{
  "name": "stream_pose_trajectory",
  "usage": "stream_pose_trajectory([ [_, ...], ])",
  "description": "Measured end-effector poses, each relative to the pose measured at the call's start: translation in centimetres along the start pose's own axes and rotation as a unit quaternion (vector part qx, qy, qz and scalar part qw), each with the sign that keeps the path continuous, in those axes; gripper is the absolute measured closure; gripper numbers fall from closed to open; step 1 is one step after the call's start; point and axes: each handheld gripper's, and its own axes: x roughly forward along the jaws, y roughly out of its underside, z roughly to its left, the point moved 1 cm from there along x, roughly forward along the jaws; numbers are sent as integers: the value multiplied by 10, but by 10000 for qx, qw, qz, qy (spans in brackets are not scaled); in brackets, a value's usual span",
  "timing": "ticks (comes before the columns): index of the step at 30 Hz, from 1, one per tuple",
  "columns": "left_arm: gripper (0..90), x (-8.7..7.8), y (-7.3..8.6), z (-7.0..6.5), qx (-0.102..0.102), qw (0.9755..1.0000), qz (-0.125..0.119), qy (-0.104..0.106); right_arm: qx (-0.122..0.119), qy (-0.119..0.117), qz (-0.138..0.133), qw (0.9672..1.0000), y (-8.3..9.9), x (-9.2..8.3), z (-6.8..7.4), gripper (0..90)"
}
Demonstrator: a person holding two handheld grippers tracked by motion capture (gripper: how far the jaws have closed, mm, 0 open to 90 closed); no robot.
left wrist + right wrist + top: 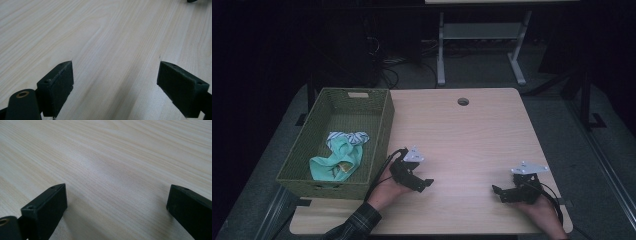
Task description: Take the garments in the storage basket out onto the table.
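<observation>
Resting low over the light wooden table (472, 130) in the high view, left gripper (428, 183) and right gripper (496, 191), each held in a hand near the front edge, well apart from one another, jaws pointed toward the bare middle of the tabletop. Lying inside the green woven basket (384, 125) at the table's left side, a crumpled mint-green cloth (337, 161) with a striped white piece at its top, just left of the left gripper beyond the basket wall and touched by neither tool. Seen near the table's far edge, a round cable hole (463, 101).

Spread wide in the left gripper view, the two black jaws of the left gripper (116, 75), nothing but pale wood grain between them; glimpsed at the top right corner, a dark sliver, too small to tell.

Parted just as widely in the right gripper view, the jaws of the right gripper (116, 200), holding nothing, bare tabletop between and beyond.
</observation>
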Motion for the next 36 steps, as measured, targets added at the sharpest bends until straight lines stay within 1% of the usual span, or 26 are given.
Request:
stream_pose_trajectory([
  [3, 132, -3, -3, 2, 21, 10000, -19, -21, 0, 1, 0, 10000, 0, 0, 0, 26],
  [7, 132, -5, -4, 2, -10, 10000, -41, -5, -1, -1, -1, 10000, 0, 0, 0, 25],
  [9, 132, -5, -5, 2, 39, 10000, -16, 5, -4, 0, -2, 10000, 0, 0, 0, 26],
  [12, 132, -6, -6, 1, 25, 10000, -26, -18, -5, 0, -2, 10000, 0, 0, 0, 26],
  [18, 133, -8, -8, 1, -21, 10000, -11, 14, 0, 0, 0, 10000, 0, 0, 0, 25],
  [19, 133, -9, -9, 1, 16, 10000, 11, 14, 0, 0, 0, 10000, 0, 0, 0, 25],
  [23, 133, -12, -12, 2, 13, 10000, -25, 12, -1, 0, 0, 10000, 0, 0, 0, 26],
  [28, 133, -14, -14, 2, 1, 10000, -30, 78, -1, 1, 0, 10000, 0, 0, 0, 25],
  [30, 133, -15, -15, 2, -37, 9999, -90, 96, 1, 1, 0, 10000, 0, 0, 0, 26],
  [31, 133, -16, -16, 3, -8, 9999, -76, 115, -1, 0, 0, 10000, 0, 0, 0, 25],
  [36, 133, -19, -19, 3, -10, 9998, -120, 154, 0, 0, 0, 10000, 0, 0, 0, 26],
])
